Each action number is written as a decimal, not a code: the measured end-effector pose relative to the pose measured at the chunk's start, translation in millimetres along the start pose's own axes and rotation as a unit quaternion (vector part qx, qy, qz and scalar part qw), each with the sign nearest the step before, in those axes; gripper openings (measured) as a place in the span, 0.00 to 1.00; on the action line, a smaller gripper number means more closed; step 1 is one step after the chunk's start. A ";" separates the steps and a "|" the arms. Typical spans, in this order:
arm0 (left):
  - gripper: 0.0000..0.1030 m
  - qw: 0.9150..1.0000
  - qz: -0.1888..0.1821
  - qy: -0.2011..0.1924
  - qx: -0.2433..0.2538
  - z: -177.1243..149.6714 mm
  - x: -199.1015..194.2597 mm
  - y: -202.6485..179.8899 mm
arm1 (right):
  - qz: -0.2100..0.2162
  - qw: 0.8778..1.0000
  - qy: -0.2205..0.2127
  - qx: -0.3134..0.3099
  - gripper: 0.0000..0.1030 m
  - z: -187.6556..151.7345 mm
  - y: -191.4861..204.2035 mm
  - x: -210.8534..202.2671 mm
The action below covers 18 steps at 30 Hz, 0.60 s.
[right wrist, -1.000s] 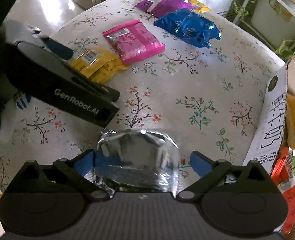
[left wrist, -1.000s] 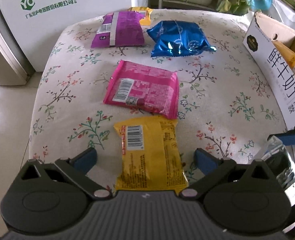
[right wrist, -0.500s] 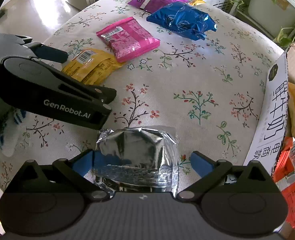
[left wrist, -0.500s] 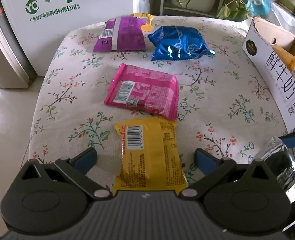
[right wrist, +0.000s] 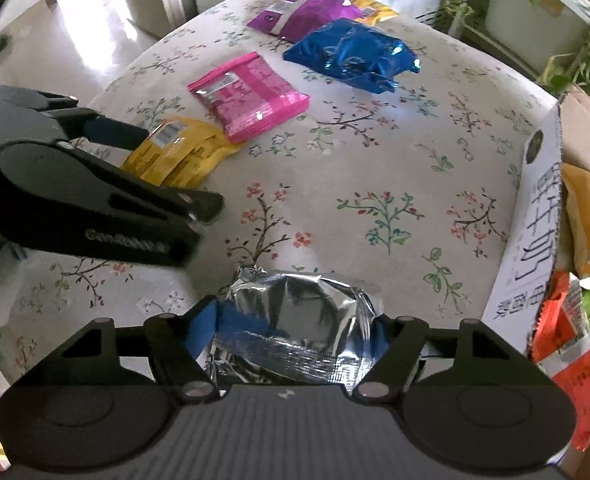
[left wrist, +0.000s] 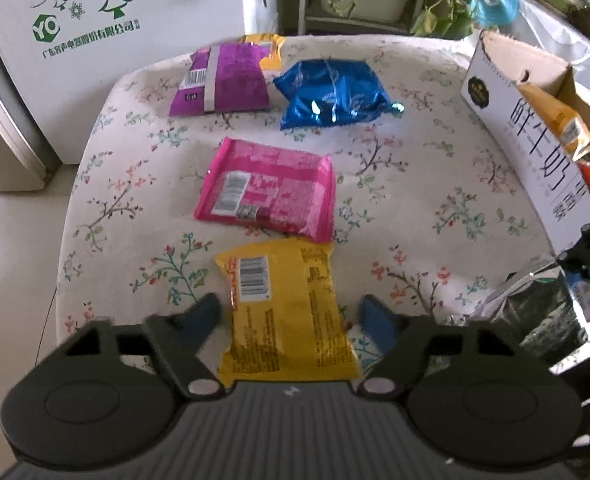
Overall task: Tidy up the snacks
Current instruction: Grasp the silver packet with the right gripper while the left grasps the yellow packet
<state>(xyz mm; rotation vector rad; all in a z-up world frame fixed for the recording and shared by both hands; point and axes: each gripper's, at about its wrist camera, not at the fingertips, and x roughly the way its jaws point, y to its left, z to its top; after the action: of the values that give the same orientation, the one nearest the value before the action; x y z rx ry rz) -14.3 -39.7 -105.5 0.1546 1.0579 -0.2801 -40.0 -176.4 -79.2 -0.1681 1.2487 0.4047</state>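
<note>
The yellow snack packet [left wrist: 285, 312] lies flat on the floral tablecloth [left wrist: 415, 184], barcode up, directly between the blue-padded fingers of the left gripper [left wrist: 291, 314]; the fingers flank its two long edges closely, but whether the pads are pressing it cannot be told. The right wrist view shows that packet [right wrist: 177, 156] at the left, partly hidden by the left gripper's dark body. The silver foil packet [right wrist: 295, 328] sits between the fingers of the right gripper [right wrist: 295, 330], both pads against its crinkled sides, so that claw is closed on it near the table's front edge. In the left wrist view this foil packet [left wrist: 535, 304] shows at the far right, just beside the white cardboard box [left wrist: 535, 140]. Beyond the yellow packet lies a pink packet [left wrist: 269, 190], nearly touching its far end; farther back are a blue foil bag [left wrist: 335, 94] and a purple packet [left wrist: 223, 80], side by side. The box holds orange and red packets.
</note>
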 end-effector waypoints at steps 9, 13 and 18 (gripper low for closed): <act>0.48 0.999 -0.038 0.003 -0.031 9.3 -9.2 9.0 | 0.001 0.997 -0.037 0.067 0.55 8.7 -24.4 -18.2; 0.47 0.998 -0.043 0.000 -0.043 11.5 -12.9 13.0 | 0.013 0.998 -0.029 0.049 0.60 5.4 -23.4 -18.9; 0.47 0.997 -0.049 0.004 -0.059 14.1 -16.0 17.6 | 0.008 0.998 -0.023 0.054 0.86 1.4 -24.2 -11.3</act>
<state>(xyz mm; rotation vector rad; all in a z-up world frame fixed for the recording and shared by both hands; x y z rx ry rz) -4.6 -24.0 -84.8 -0.0034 1.0886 -0.3049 -32.4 -200.5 -70.3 -0.0569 1.2235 0.3531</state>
